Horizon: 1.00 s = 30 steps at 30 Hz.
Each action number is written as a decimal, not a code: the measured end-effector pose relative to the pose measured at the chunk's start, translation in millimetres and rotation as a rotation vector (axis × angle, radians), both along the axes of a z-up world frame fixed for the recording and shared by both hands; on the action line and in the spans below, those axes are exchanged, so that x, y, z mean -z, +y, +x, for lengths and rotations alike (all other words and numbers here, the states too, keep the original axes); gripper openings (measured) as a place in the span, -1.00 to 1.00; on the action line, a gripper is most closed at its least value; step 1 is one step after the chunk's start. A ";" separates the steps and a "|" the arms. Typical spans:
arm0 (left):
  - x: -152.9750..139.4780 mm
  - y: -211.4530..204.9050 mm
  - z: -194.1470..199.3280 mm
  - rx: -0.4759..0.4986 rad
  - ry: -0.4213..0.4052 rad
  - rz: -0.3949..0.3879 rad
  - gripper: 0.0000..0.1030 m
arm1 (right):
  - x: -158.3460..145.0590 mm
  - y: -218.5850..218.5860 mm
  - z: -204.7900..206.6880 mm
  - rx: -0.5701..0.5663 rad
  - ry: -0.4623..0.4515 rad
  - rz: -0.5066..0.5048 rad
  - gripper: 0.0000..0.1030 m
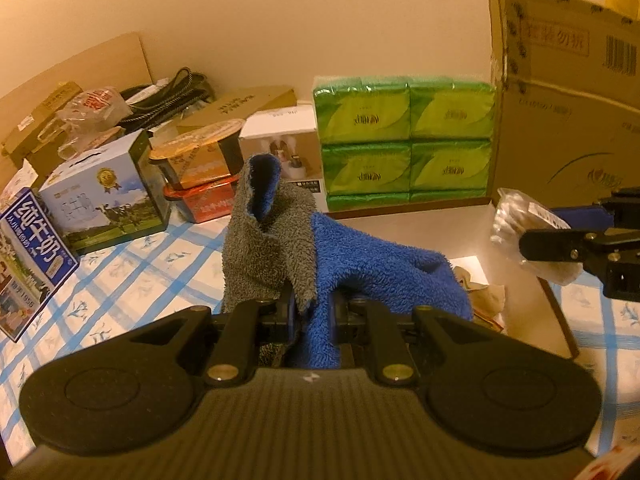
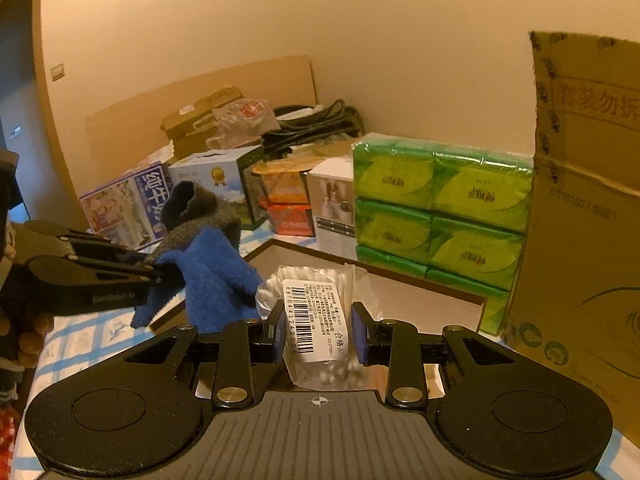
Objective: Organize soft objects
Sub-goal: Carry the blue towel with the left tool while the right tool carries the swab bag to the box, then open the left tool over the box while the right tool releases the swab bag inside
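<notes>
My left gripper [image 1: 314,316] is shut on a blue and grey fluffy cloth [image 1: 360,264]; the cloth stands up and drapes over a shallow brown-rimmed box [image 1: 520,304]. It also shows in the right wrist view, the left gripper [image 2: 154,274] holding the cloth [image 2: 208,276] above the box's left edge. My right gripper [image 2: 319,330] is shut on a clear bag of cotton swabs [image 2: 316,320] with a barcode label, above the box [image 2: 400,300]. The right gripper [image 1: 528,246] and the bag [image 1: 524,224] show at the right of the left wrist view.
Green tissue packs [image 1: 404,140] are stacked behind the box. A tall cardboard carton [image 1: 568,96] stands at the right. Milk cartons [image 1: 104,196], food boxes [image 1: 200,172] and a white box [image 1: 280,148] crowd the left back. The tablecloth [image 1: 132,280] is blue-checked.
</notes>
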<state>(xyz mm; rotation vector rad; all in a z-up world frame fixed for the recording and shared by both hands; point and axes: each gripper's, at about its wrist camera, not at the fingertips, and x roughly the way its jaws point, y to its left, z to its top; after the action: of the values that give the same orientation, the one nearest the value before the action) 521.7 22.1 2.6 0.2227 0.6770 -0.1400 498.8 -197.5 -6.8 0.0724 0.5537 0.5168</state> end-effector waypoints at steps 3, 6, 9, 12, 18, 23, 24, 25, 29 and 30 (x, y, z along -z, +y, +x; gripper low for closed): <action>8.4 -1.9 13.7 0.002 0.013 0.005 -0.71 | 6.1 0.8 12.7 0.010 0.013 0.000 -0.36; 14.8 -3.9 26.4 0.001 0.018 0.011 -0.70 | 12.4 0.5 22.1 0.022 0.025 0.004 -0.36; 18.9 -5.9 36.9 -0.003 0.011 0.023 -0.66 | 17.4 -0.6 29.3 0.032 0.034 0.009 -0.36; 20.9 -5.2 45.4 -0.003 0.001 0.007 -0.50 | 21.4 -3.2 34.1 0.037 0.043 0.017 -0.36; 25.3 -3.1 45.8 -0.007 0.011 0.021 -0.38 | 27.3 -6.3 33.7 0.038 0.060 0.012 -0.36; 32.9 7.8 42.3 -0.027 0.056 0.007 -0.38 | 29.1 -3.4 33.9 0.035 0.069 0.007 -0.36; 33.8 9.5 41.3 -0.031 0.059 0.009 -0.38 | 28.7 -2.5 34.1 0.033 0.069 0.007 -0.36; 34.3 11.1 40.7 -0.033 0.060 0.012 -0.38 | 28.1 -1.3 34.2 0.033 0.068 0.005 -0.36; 33.6 16.7 39.0 -0.042 0.061 0.011 -0.38 | 25.2 4.3 36.1 0.030 0.060 0.002 -0.36; 33.0 17.7 38.7 -0.043 0.059 0.011 -0.37 | 24.6 5.8 37.4 0.029 0.059 0.002 -0.36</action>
<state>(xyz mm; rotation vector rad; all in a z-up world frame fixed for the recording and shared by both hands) 560.4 39.9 -30.5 0.2153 0.7408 -0.1018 536.2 -191.7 -31.4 0.0976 0.6090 0.4886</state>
